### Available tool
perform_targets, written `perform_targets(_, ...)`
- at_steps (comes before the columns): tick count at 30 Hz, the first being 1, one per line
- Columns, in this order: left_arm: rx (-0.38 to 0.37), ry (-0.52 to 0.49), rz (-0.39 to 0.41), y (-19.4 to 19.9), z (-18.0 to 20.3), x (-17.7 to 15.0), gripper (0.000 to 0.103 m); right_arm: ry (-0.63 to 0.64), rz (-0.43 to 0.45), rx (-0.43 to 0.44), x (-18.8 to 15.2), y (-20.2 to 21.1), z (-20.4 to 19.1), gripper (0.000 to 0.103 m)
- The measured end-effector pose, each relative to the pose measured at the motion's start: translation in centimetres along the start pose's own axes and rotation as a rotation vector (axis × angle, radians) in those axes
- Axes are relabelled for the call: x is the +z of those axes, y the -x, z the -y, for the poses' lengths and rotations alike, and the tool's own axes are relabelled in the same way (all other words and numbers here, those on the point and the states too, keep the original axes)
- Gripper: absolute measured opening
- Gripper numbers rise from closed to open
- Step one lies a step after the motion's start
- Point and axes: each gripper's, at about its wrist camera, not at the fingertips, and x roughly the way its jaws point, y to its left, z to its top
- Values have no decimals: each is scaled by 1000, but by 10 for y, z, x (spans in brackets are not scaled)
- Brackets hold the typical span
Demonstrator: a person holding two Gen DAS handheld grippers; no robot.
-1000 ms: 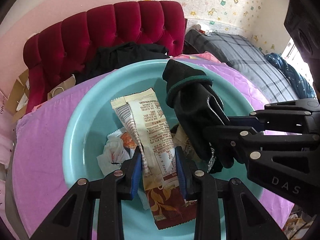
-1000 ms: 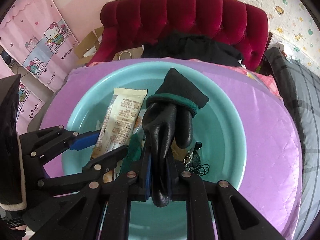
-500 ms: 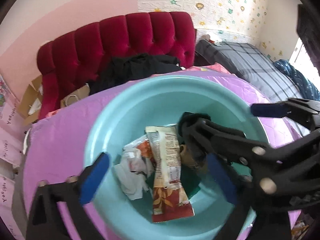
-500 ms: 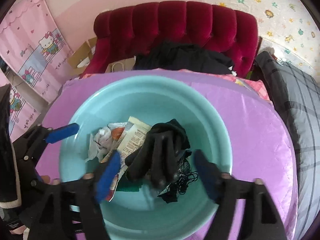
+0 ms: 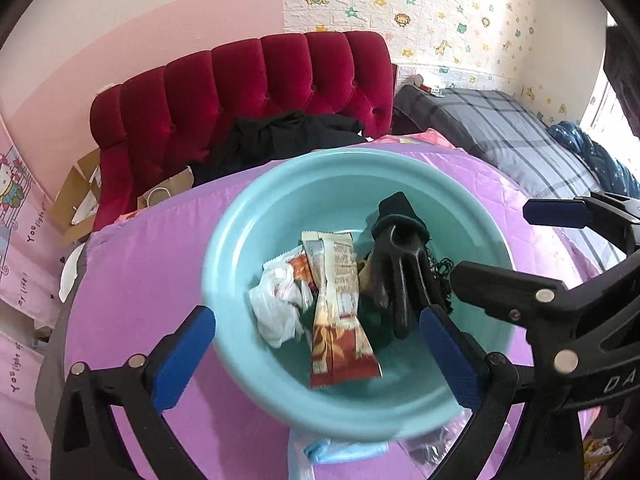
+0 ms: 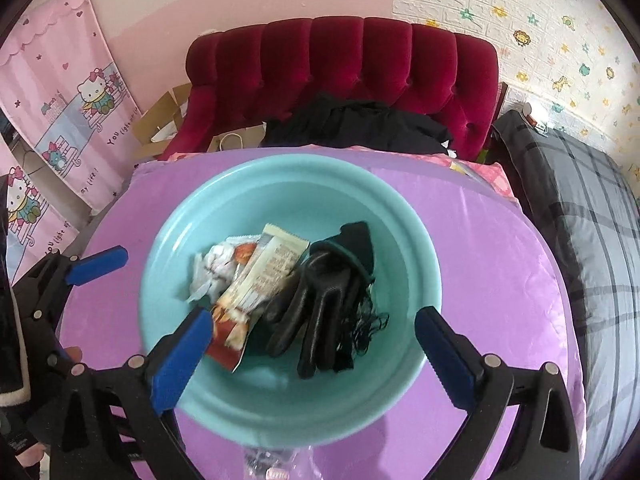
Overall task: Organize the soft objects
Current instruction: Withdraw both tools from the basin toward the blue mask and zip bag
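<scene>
left gripper (image 5: 316,344) hovering, jaws wide and empty | right gripper (image 6: 312,344) opening, nothing between | snack packet (image 5: 340,308) and black glove (image 6: 324,300) lying lengthwise just ahead in teal basin (image 6: 404,216) | packet nearer left, glove nearer right

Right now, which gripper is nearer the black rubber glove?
Right gripper: its opening jaws straddle the glove from above, gripping nothing. Left gripper hangs open over the cream-and-red snack packet beside it.
</scene>
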Motion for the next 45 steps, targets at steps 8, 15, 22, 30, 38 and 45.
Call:
perform_targets(8,27,-1,23,37,-3,-25,103,-11,6,1,-28,30,-3,103)
perform_targets(15,24,10,36,60,-4,-52,103,-4,7,3,-55,47,-9,103)
perform_targets(22,32,11,34,72,-6,-81,103,-3,1,-5,-82,58,-12,103)
perform_targets(30,14,17,31,79,-8,-122,103,-20,17,-7,-123,62,-19,103)
perform_targets(38,22,-11,36,79,-7,-155,103,-23,23,-25,-158,59,-26,103)
perform_targets(45,-5,13,0,68,-12,-180,103,-31,9,-35,-183,47,-31,103)
